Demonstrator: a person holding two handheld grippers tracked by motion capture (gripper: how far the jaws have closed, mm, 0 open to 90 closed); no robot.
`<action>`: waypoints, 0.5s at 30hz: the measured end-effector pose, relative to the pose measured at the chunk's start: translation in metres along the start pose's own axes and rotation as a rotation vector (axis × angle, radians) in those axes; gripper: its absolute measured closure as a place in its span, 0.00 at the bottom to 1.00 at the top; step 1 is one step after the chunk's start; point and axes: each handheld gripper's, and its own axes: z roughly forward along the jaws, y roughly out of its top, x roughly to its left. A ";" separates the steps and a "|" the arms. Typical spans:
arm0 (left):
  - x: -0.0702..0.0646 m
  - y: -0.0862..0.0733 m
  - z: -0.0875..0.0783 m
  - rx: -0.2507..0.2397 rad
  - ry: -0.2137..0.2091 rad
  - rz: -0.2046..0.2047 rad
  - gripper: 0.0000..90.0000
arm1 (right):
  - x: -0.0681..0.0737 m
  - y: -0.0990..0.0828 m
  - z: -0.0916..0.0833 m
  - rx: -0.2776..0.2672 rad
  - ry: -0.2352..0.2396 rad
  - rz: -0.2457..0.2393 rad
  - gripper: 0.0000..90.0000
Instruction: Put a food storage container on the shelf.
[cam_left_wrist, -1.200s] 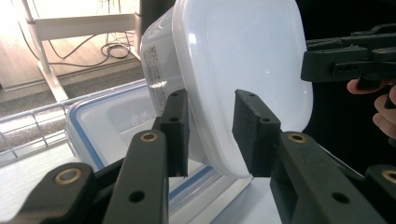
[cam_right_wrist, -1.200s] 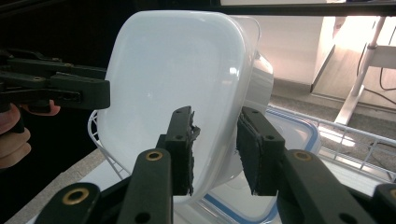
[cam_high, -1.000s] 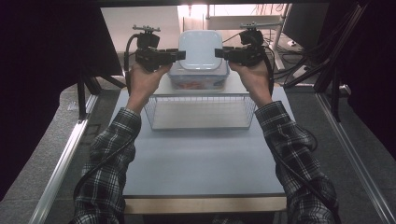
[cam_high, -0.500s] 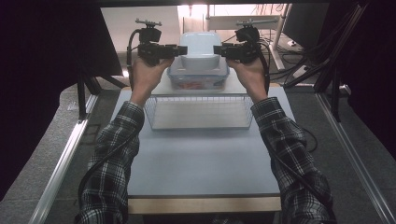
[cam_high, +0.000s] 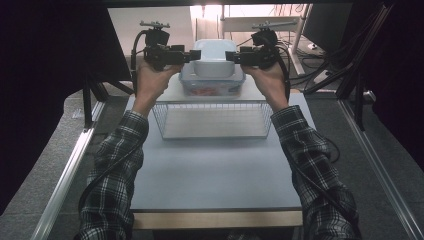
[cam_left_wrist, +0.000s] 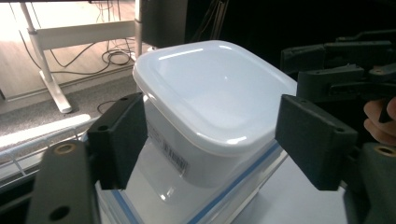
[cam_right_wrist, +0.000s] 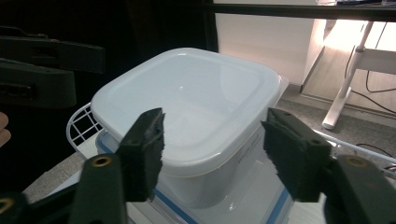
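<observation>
Tools, left (cam_high: 192, 55) and right (cam_high: 231, 56), both released, flank glossy rounded-square white plastic tub (cam_high: 215, 58).

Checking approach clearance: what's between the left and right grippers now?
The white lidded container, stacked on a clear blue-rimmed box, sits between the left gripper and right gripper in the high view. Both sets of jaws stand open around it.

Stacked containers (cam_high: 213, 70) block passage behind wire basket (cam_high: 215, 119).
</observation>
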 end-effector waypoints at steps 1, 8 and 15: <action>0.000 -0.002 -0.001 -0.002 -0.014 0.009 0.25 | 0.000 -0.001 0.000 -0.003 0.003 -0.004 0.38; -0.003 -0.014 -0.001 0.022 -0.040 0.056 0.14 | 0.003 -0.008 -0.003 0.000 0.036 -0.035 0.24; -0.004 -0.031 -0.004 0.043 -0.073 0.053 0.10 | 0.004 -0.020 -0.007 0.004 0.072 -0.045 0.15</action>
